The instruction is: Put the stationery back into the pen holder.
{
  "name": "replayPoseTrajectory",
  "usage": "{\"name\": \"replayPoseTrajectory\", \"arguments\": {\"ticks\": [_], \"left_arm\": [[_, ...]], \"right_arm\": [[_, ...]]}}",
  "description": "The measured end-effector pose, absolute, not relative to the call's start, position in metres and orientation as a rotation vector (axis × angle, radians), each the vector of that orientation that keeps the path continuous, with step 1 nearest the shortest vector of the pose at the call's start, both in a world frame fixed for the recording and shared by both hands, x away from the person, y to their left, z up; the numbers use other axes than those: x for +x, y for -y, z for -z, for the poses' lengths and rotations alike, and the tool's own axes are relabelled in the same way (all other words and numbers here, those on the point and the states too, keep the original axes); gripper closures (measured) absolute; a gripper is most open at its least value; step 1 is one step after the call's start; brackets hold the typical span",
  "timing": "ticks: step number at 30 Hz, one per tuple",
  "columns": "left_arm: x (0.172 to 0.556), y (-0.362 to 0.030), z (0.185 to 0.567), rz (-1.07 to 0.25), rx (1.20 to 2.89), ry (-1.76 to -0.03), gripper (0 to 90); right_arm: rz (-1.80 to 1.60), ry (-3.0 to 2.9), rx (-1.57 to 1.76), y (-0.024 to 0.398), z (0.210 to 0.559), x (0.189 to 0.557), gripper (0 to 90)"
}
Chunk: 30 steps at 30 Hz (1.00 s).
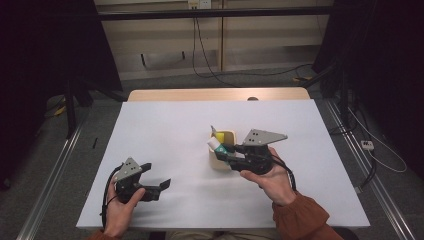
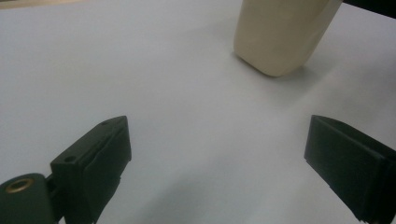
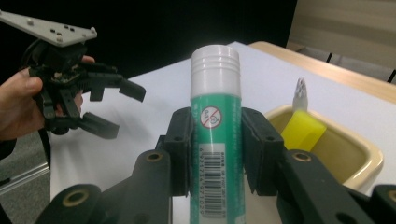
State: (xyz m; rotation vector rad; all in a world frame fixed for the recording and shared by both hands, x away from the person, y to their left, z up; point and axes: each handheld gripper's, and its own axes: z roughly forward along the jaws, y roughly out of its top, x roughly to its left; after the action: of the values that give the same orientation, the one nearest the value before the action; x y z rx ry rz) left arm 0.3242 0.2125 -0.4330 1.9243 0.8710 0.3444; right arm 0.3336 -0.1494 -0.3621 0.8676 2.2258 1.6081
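Green glue stick (image 3: 215, 140) in right tool (image 3: 215, 151); left tool (image 2: 219, 172) agape

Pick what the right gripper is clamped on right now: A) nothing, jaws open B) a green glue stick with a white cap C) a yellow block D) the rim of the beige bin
B: in the right gripper view the right gripper has both jaws pressed against the green glue stick, beside the beige bin.
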Motion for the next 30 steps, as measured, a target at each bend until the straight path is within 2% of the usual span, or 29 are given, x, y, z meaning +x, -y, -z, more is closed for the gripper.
{"name": "replayPoseTrajectory", "arguments": {"ticks": [13, 30], "left_arm": [[0.324, -0.212, 0.433, -0.345, 1.925, -0.870, 7.2], [0.324, -0.212, 0.433, -0.345, 1.925, -0.870, 7.2]], "right_arm": [[-1.683, -2.114, 0.855, 0.160, 0.350, 0.345, 66.3], [-1.726, -1.977, 0.877, 0.166, 0.356, 0.367, 66.2]]}}
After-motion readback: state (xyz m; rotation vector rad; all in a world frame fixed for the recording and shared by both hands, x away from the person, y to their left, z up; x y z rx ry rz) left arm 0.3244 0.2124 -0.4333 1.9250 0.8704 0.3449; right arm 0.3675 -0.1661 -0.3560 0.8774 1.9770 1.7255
